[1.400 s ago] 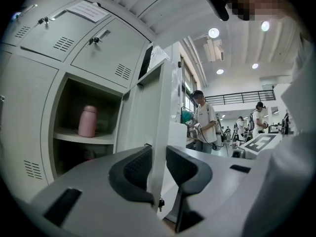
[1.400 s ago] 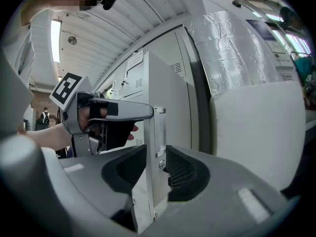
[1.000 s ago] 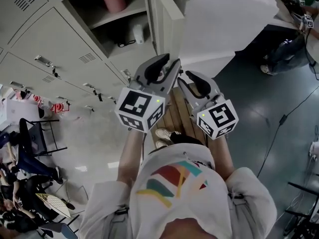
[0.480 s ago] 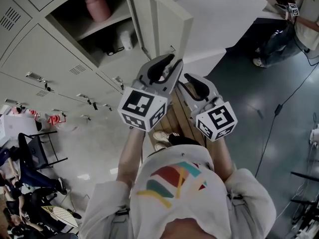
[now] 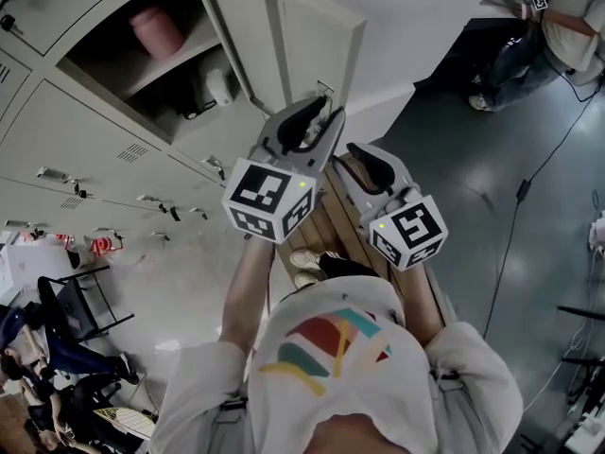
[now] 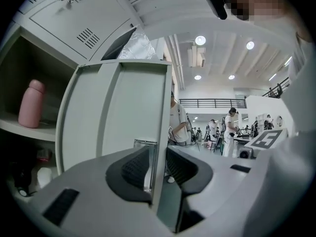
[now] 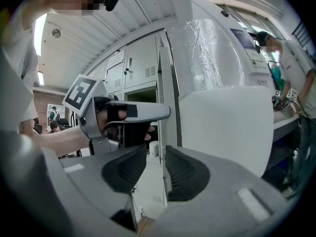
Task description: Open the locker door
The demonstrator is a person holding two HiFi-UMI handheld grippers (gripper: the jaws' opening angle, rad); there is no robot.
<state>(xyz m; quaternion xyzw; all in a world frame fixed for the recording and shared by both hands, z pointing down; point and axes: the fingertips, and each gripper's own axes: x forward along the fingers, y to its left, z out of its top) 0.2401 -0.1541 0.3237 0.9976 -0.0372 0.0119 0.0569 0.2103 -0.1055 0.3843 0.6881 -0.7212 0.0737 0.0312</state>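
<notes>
The grey locker door (image 5: 284,36) stands swung out from its compartment. My left gripper (image 5: 321,113) is shut on the door's free edge, near the latch. In the left gripper view that edge (image 6: 160,132) runs up between the two pads and my left gripper (image 6: 158,164) clamps it. My right gripper (image 5: 357,155) hovers just right of the left one. Its jaws stand a little apart with nothing between them, as the right gripper view (image 7: 156,169) shows. A pink bottle (image 5: 156,31) stands on the upper shelf inside.
A small white thing (image 5: 219,85) and a dark cable lie on the lower shelf. A wooden bench (image 5: 352,223) runs under my arms. A big white panel (image 5: 416,17) stands right of the door. People (image 5: 529,26) work at the far right; chairs (image 5: 76,301) stand lower left.
The door has swung further out from the locker with my left gripper on its edge. My right gripper has moved along beside it.
</notes>
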